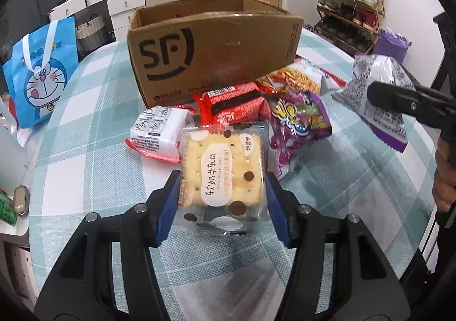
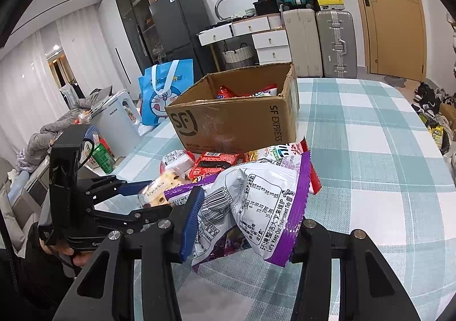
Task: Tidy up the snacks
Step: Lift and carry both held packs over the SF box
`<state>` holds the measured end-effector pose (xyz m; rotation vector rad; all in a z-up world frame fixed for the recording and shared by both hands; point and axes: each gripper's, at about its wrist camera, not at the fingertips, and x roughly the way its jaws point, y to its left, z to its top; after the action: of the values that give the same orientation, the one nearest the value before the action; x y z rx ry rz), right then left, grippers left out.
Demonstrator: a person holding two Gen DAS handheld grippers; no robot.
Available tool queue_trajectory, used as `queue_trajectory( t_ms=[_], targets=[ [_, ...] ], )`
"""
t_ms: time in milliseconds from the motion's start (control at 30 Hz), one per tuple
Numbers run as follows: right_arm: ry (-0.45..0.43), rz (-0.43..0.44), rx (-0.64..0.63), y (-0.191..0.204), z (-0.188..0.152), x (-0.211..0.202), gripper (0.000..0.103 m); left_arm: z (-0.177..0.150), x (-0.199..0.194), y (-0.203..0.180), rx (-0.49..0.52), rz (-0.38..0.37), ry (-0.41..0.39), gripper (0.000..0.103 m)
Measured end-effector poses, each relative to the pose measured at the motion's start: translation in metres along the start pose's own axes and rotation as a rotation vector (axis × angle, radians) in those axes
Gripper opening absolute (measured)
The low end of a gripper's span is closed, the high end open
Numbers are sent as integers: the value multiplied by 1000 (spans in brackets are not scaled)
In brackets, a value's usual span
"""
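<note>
My left gripper (image 1: pixel 222 187) is shut on a clear cracker packet (image 1: pixel 223 170) and holds it just above the checked tablecloth (image 1: pixel 85 150). My right gripper (image 2: pixel 245 215) is shut on a white and purple snack bag (image 2: pixel 256 201), lifted above the table; the bag also shows in the left wrist view (image 1: pixel 376 93). An open cardboard SF box (image 1: pixel 216 47) stands behind the pile, with snacks inside (image 2: pixel 245 91). Loose on the table lie a white and red pack (image 1: pixel 159 130), a red pack (image 1: pixel 230 104), a purple candy bag (image 1: pixel 296 124) and a noodle snack bag (image 1: pixel 293 78).
A blue Doraemon bag (image 1: pixel 42 73) stands left of the box. A green can (image 2: pixel 104 158) and a white appliance (image 2: pixel 119 118) sit at the table's left edge. Checked table extends right of the box (image 2: pixel 370 135). Suitcases, drawers and a shoe rack (image 1: pixel 350 4) stand beyond.
</note>
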<state>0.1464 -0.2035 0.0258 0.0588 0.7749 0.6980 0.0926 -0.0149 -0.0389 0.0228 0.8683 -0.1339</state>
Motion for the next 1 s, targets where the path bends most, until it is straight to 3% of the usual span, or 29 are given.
queue_trajectory(
  t_ms=[500,1000],
  targets=[
    [-48,4,8,3,8,-8,48,12,-45,22,-93,10,-126,54],
    [-92,17,-8,7,35,-9,48,35,-73,30,-114,15,-193,54]
  ],
)
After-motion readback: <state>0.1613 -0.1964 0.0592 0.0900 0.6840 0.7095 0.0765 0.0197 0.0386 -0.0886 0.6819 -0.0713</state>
